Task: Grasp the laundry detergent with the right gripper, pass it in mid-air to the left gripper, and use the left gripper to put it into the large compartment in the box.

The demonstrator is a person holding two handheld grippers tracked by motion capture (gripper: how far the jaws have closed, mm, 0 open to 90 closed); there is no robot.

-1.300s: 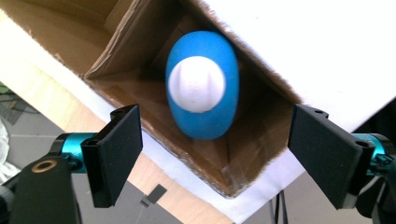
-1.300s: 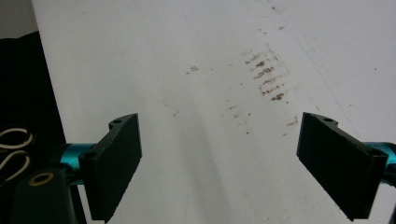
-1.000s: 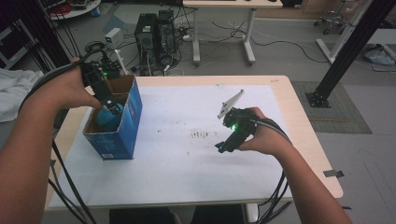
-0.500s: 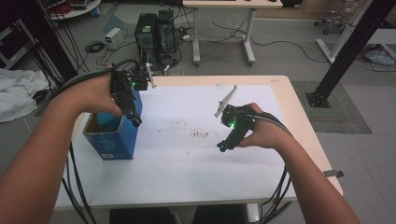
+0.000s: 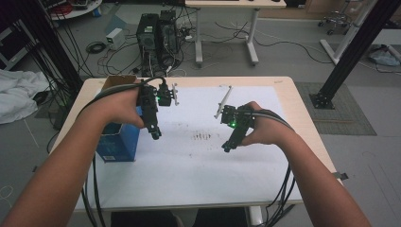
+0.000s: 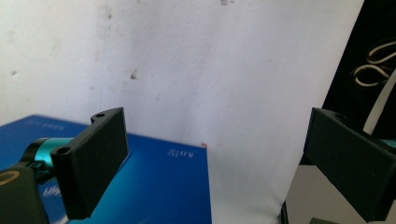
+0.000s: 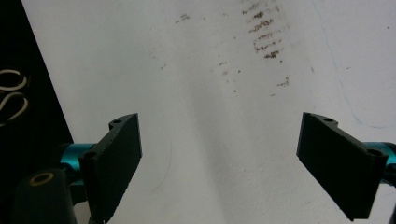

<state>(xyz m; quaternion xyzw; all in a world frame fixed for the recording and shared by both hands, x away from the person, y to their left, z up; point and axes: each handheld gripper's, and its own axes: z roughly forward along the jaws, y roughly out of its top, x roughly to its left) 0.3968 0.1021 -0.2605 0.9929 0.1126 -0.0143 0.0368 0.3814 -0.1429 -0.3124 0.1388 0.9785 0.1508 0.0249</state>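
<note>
Grippers over white sheet (image 5: 189, 161), both empty. Left gripper (image 5: 155, 134) hovers just right of blue box (image 5: 118, 142), jaws wide apart. Right gripper (image 5: 228, 146) farther right of box, beyond dark smudges (image 5: 203, 137), jaws also spread.

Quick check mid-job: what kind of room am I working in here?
Probably a lab or workshop. A computer tower stands on the floor amid loose cables, black frame struts rise on the right, and the table carries a stained white sheet.
</note>
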